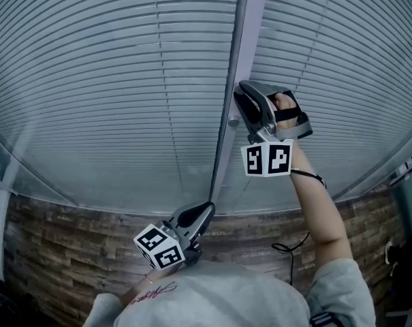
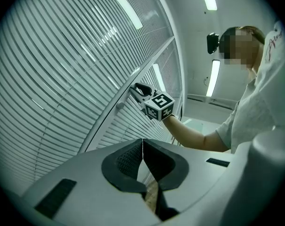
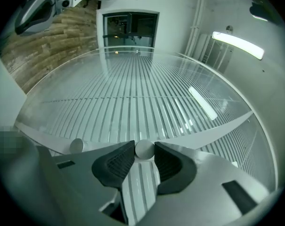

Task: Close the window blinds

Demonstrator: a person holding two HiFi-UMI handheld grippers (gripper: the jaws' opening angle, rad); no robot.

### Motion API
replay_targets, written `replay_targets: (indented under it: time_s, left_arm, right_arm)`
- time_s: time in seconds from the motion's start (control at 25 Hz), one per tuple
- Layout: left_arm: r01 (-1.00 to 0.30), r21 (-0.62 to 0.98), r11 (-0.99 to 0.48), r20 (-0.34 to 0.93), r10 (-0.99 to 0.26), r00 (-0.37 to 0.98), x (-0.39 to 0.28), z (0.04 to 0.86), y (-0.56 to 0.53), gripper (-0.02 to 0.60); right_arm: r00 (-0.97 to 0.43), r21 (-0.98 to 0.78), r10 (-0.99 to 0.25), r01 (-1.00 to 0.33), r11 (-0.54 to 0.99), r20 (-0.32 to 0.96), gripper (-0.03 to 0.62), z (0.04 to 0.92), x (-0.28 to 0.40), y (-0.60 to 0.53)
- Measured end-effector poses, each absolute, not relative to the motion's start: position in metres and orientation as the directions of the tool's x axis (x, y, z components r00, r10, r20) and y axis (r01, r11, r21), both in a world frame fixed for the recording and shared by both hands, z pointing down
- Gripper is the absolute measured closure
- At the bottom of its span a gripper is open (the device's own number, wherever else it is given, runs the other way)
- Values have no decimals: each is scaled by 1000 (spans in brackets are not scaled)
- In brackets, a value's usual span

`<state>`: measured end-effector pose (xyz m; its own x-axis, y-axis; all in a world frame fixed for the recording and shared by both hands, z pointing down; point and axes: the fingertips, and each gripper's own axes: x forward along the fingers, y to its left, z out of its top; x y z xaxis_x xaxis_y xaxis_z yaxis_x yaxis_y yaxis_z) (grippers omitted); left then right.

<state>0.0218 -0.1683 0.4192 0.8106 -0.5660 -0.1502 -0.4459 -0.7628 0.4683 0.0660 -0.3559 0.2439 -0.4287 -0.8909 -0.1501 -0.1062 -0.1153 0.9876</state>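
In the head view the blinds (image 1: 124, 80) fill the window ahead. The right gripper (image 1: 245, 107) is up at the upright post (image 1: 245, 26) between the two panes, and the left gripper (image 1: 204, 213) sits lower and nearer, well apart from it. The left gripper view shows its jaws pressed together on nothing. In the right gripper view the jaws grasp a small round knob (image 3: 144, 149) that sticks straight out of the post along their line. The turn therefore looks like a wrist roll for the right hand.
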Motion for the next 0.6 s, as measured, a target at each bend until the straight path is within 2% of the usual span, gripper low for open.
replay_targets:
  time_s: [0.16, 0.28, 0.44, 0.6]
  left_arm:
    - [-449, 462, -765, -145, -565, 812, 22, 418, -169, 563]
    - [-461, 448, -766, -150, -573, 806, 17, 416, -171, 563]
    - [-488, 417, -767, -161, -591, 791, 10, 418, -174, 563]
    - [-515, 390, -764, -171, -609, 774, 2, 408, -180, 563]
  right_arm:
    - [-360, 942, -913, -327, -69, -193, 461, 244, 75, -356]
    - [-318, 845, -916, -533, -40, -244, 461, 244, 83, -352]
    - [-309, 611, -904, -789, 70, -295, 461, 256, 91, -337]
    - [-359, 337, -879, -908, 250, -313, 461, 263, 92, -308]
